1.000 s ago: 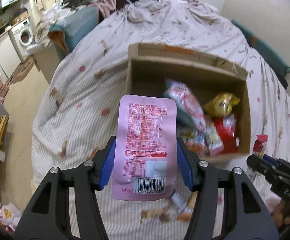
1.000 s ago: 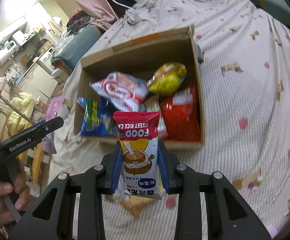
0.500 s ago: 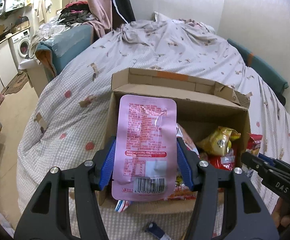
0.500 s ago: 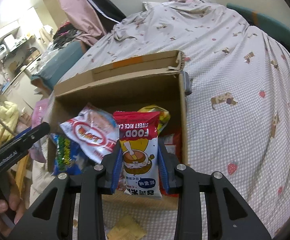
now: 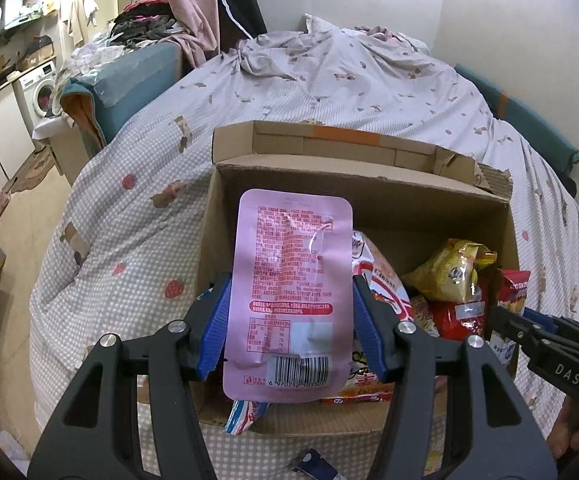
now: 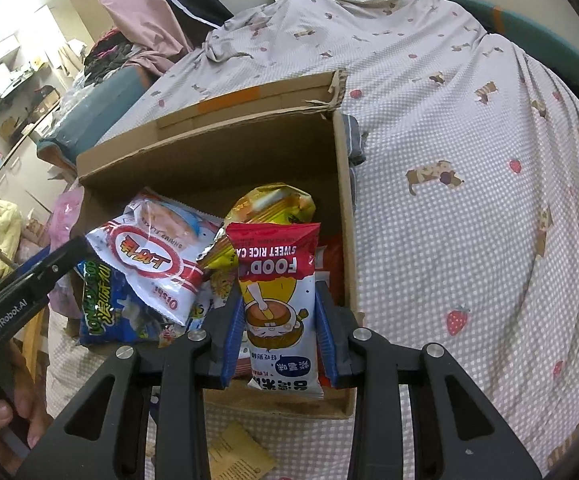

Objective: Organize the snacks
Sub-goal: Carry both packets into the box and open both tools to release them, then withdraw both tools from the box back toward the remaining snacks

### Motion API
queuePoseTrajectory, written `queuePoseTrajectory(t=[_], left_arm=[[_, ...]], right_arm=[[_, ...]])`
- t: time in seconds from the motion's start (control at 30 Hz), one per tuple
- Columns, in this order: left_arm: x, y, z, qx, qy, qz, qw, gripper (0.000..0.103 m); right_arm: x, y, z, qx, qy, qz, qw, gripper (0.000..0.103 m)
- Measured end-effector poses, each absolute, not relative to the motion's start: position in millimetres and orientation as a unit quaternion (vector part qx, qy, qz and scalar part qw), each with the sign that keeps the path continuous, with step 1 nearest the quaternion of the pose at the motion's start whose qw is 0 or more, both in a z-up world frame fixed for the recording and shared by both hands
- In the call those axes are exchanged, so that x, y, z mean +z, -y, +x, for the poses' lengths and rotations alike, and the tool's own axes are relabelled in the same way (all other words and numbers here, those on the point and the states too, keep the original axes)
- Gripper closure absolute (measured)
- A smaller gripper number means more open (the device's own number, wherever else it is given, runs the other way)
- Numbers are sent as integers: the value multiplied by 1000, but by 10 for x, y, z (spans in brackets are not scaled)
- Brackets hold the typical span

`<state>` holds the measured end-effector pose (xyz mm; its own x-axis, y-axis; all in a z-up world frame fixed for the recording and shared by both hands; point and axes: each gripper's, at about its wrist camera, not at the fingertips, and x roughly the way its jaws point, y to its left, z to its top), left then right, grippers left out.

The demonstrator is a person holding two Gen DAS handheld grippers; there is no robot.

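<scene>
Bedspread-covered bed (image 5: 289,92) carries the cardboard box (image 5: 369,184) just ahead of us. Our left gripper (image 5: 289,332) clamps a light, crinkly pink pouch (image 5: 289,280) by its edges; our right gripper (image 6: 279,328) pinches a soft rice-cake packet (image 6: 277,300) low down.

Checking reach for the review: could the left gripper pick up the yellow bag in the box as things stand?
Probably not yet. The left gripper is shut on the pink pouch, so its jaws are occupied. The yellow bag lies uncovered in the open cardboard box, so the path itself looks free.

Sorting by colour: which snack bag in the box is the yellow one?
The crinkled yellow bag at the back of the cardboard box, behind the white-and-red shrimp bag.
</scene>
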<state>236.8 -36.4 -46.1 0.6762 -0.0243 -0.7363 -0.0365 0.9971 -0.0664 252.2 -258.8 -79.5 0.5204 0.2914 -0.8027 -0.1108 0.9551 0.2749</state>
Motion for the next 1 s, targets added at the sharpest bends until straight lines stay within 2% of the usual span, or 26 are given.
queuePoseTrajectory(t=[0.4, 0.47, 0.53, 0.6, 0.67, 0.7, 0.73, 0.8, 1.0], left_arm=[[-468, 456, 2340, -9, -412, -25, 911, 48], [-457, 478, 2326, -11, -411, -19, 912, 39], [-440, 472, 2307, -12, -406, -24, 913, 17], [-409, 440, 2284, -10, -400, -34, 916, 11], [-387, 407, 2284, -11, -400, -43, 916, 11], [-380, 396, 2283, -10, -400, -46, 915, 11], [-378, 385, 2282, -10, -400, -47, 915, 11], [-375, 365, 2279, -7, -401, -50, 915, 11], [-369, 337, 2240, -5, -397, -53, 916, 11]], right_arm=[[-834, 2552, 2515, 134, -489, 111, 855, 66], [-831, 2539, 2512, 138, -490, 110, 854, 66], [-816, 2524, 2507, 143, -489, 109, 854, 65], [-798, 2525, 2504, 145, -485, 112, 855, 65], [-785, 2541, 2515, 148, -485, 119, 853, 65], [-781, 2556, 2516, 147, -485, 122, 853, 63], [-775, 2569, 2519, 147, -484, 127, 853, 50], [-762, 2607, 2517, 147, -478, 139, 855, 36], [-724, 2627, 2516, 148, -475, 144, 856, 35]])
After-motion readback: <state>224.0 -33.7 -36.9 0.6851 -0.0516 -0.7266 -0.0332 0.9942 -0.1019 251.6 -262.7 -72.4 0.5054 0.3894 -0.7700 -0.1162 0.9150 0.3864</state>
